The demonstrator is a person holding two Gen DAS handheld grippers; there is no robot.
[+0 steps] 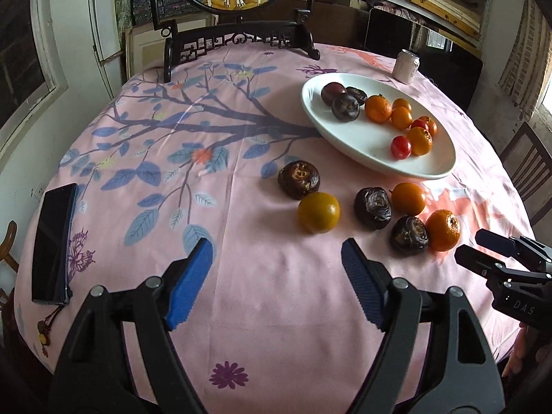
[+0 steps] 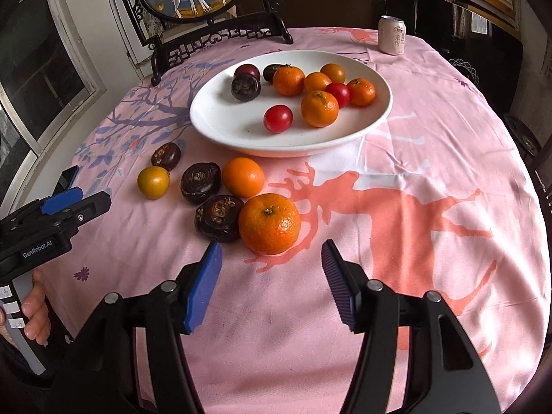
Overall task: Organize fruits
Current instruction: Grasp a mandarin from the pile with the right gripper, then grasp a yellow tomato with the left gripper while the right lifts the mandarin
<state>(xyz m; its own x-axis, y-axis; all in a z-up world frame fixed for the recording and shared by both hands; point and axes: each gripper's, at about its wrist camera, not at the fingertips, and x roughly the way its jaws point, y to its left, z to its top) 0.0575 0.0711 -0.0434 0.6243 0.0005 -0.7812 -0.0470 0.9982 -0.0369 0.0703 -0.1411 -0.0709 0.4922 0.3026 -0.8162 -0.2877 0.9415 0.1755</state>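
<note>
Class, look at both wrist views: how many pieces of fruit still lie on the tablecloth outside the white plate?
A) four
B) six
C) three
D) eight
B: three dark water chestnuts, two oranges, one of them the big one nearest the right gripper, and one yellowish fruit lie on the tablecloth in front of the white plate.

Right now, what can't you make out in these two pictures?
- Can label: print too small in both views.
- Phone: right wrist view shows only a corner behind the left gripper.
- Dark fruit at the back of the plate: partly hidden behind an orange, kind unclear.
</note>
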